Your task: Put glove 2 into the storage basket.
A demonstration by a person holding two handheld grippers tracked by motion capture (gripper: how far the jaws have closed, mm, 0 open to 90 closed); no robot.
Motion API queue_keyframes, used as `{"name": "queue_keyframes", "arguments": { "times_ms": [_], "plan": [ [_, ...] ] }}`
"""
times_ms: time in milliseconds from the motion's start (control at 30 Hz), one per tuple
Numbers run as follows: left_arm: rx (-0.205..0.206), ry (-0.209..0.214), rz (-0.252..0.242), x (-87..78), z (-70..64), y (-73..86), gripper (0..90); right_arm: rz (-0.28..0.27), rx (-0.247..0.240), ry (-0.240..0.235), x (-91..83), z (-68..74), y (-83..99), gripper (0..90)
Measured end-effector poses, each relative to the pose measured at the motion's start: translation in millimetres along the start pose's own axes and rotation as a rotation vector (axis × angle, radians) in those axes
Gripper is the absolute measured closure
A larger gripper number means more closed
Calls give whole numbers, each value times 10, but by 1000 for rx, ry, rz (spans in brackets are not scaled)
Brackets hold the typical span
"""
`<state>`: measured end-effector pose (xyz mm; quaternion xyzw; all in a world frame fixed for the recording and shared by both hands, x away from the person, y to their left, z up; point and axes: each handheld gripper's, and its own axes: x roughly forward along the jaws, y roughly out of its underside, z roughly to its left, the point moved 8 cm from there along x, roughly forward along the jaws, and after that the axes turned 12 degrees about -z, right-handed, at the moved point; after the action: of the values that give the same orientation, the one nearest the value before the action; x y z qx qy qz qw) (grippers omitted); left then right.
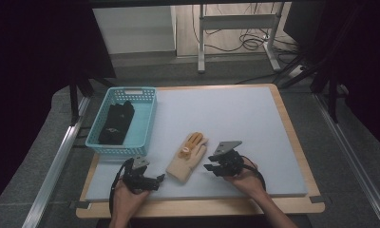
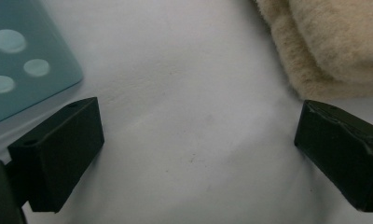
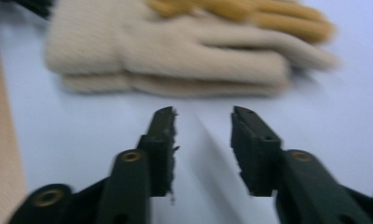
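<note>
Where seen from above: wooden table [image 1: 292, 137] topped with pale grey mat [image 1: 235, 114] across nearly whole surface. Toward far left corner of mat, turquoise perforated basket [image 1: 145, 118] with black folded gloves [image 1: 117, 122] inside. Near middle of mat, toward near edge, cream knitted glove pair [image 1: 187, 156], stacked flat, cuffs toward near edge, yellow-orange fingers pointing far. Just left of cuffs, left gripper [image 1: 156, 179] held low over mat, tips aimed right toward glove. Just right of glove pair, right gripper [image 1: 211, 164], tips aimed left toward glove, grey three-cornered plate on top.

Left gripper [image 2: 198, 140] view: jaws spread wide, bare mat between them, nothing held; cream glove edge [image 2: 334, 46] just beyond one jaw, apart from it; basket corner [image 2: 21, 70] at opposite side.

Right gripper [image 3: 203, 135] view: jaws parted by moderate gap, nothing between them; glove pair [image 3: 175, 51] lying just ahead of tips, not touching.
</note>
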<state>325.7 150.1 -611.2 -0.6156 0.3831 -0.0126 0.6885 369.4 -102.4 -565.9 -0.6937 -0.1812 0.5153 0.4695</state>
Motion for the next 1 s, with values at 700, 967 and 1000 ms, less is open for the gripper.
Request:
{"name": "queue_keyframes", "arguments": {
  "times_ms": [700,967,1000],
  "plan": [
    [-6,1,10,10,0,-4,9,-7,140,307,-650,-848,601,184],
    [-5,2,8,9,-1,-4,9,-9,169,314,-642,-887,678,157],
    [-5,2,8,9,-1,-5,9,-10,173,314,-641,-889,679,157]
  ]
}}
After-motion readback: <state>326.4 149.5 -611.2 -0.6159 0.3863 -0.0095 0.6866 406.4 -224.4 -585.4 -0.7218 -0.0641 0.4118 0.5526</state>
